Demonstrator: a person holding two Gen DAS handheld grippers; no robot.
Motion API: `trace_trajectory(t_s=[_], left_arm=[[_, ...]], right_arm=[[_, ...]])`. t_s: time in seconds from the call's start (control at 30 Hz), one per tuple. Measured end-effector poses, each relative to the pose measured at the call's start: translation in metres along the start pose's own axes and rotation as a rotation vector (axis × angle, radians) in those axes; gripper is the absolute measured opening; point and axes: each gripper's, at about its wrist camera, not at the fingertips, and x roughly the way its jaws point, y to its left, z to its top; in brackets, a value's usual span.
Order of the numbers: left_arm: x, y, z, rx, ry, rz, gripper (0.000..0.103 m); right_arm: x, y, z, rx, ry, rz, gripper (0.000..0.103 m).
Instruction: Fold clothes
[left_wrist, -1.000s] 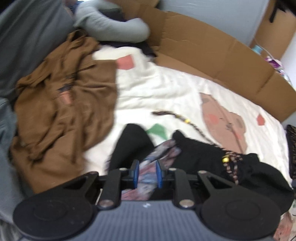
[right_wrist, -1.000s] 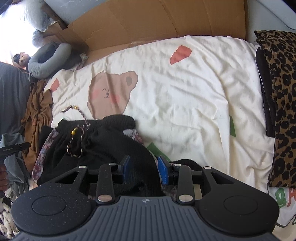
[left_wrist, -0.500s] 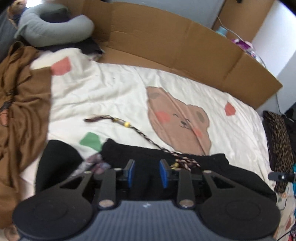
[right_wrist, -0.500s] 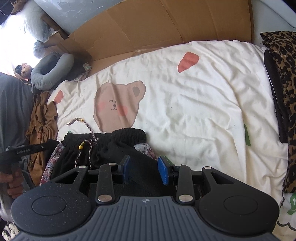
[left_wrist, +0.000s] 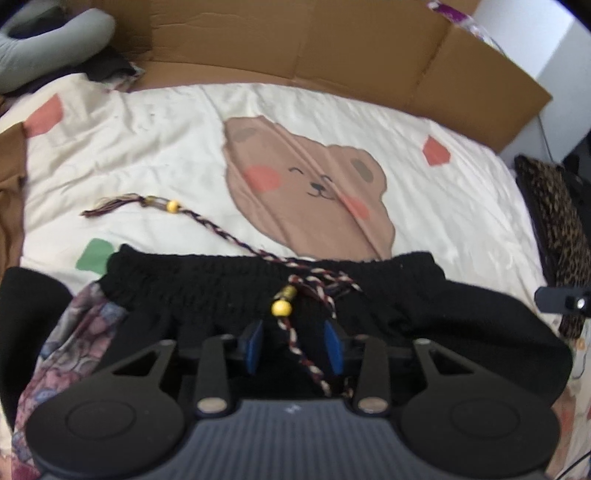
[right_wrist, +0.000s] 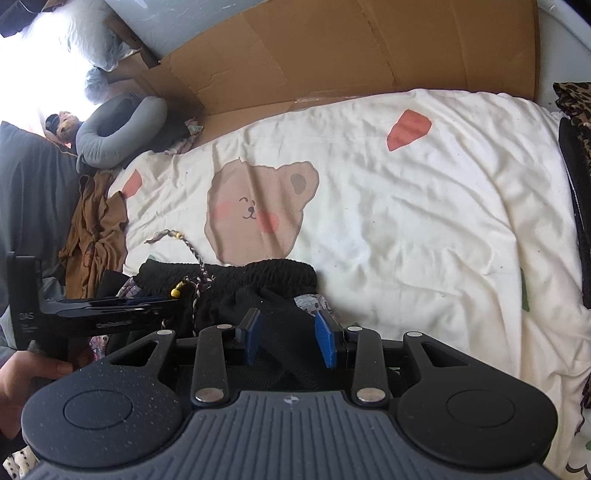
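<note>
A black garment with a smocked waistband (left_wrist: 207, 280) and floral lining (left_wrist: 85, 325) lies bunched at the near edge of the bear-print sheet (left_wrist: 155, 155). Its braided drawstring (left_wrist: 221, 232) with yellow beads trails across the sheet. My left gripper (left_wrist: 294, 347) hovers over the middle of the waistband. Its jaws are opening, and the cord's other end runs between the pads without being pinched. In the right wrist view the left gripper (right_wrist: 166, 306) shows from the side, held by a hand (right_wrist: 22, 373). My right gripper (right_wrist: 288, 339) stands open over the black garment's (right_wrist: 273, 280) right end, with cloth lying between its pads.
A brown garment (right_wrist: 96, 236) is heaped at the left edge, with a grey neck pillow (right_wrist: 118, 125) behind it. Cardboard sheets (left_wrist: 332, 44) line the far side of the bed. Folded leopard-print and black clothes (left_wrist: 554, 221) are stacked on the right.
My left gripper swung right from the floral cloth near the brown garment to the waistband's middle and let the cloth go as its jaws widened. The right gripper shifted only slightly.
</note>
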Motion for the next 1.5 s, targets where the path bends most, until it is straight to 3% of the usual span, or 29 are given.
trace_trajectory(t_s=[0.1, 0.17, 0.2, 0.33, 0.67, 0.8, 1.23, 1.5], left_arm=[[0.010, 0.000, -0.003, 0.001, 0.019, 0.013, 0.037], [0.013, 0.002, -0.005, -0.009, 0.024, 0.015, 0.028], [0.013, 0.003, -0.006, -0.007, 0.025, 0.021, 0.016], [0.006, 0.011, -0.010, -0.034, 0.020, 0.000, 0.007], [-0.045, 0.025, -0.012, -0.117, -0.048, -0.086, 0.003], [-0.058, 0.021, -0.016, -0.105, -0.073, -0.093, 0.003], [-0.098, 0.041, -0.034, -0.150, -0.081, -0.130, 0.003], [-0.109, 0.055, -0.048, -0.151, -0.035, -0.116, 0.006]], right_arm=[[0.002, 0.002, -0.002, -0.007, 0.010, -0.001, 0.039], [0.003, 0.002, -0.003, -0.006, 0.015, -0.003, 0.039], [0.004, 0.002, -0.004, -0.005, 0.018, -0.004, 0.039], [0.005, 0.002, -0.004, -0.005, 0.023, -0.006, 0.039], [0.006, 0.000, -0.006, -0.002, 0.026, -0.006, 0.039], [0.007, 0.000, -0.006, -0.004, 0.026, -0.004, 0.039], [0.008, 0.001, -0.008, -0.007, 0.027, -0.002, 0.039], [0.015, 0.008, 0.000, -0.029, 0.022, 0.023, 0.039]])
